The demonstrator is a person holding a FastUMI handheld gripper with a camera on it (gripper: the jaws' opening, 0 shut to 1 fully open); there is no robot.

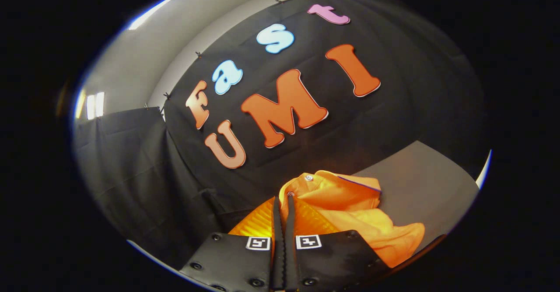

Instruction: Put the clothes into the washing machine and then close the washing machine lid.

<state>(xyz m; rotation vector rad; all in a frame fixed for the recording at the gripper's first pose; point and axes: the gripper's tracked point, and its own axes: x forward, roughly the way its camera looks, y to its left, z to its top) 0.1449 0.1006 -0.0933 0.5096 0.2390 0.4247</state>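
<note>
An orange garment (350,204) with small snap buttons hangs bunched from my gripper (283,200), lifted off the surface. The two black fingers (277,230) stand pressed together with a fold of the orange cloth pinched between them. Most of the cloth spills to the right of the fingers and just beyond their tips. The view is tilted, and the garment hangs in front of the black booth wall.
A grey flat surface (420,178) lies to the right, behind the garment. Black cloth walls (131,174) close off the space ahead and to the left, with a white wall (144,55) above them.
</note>
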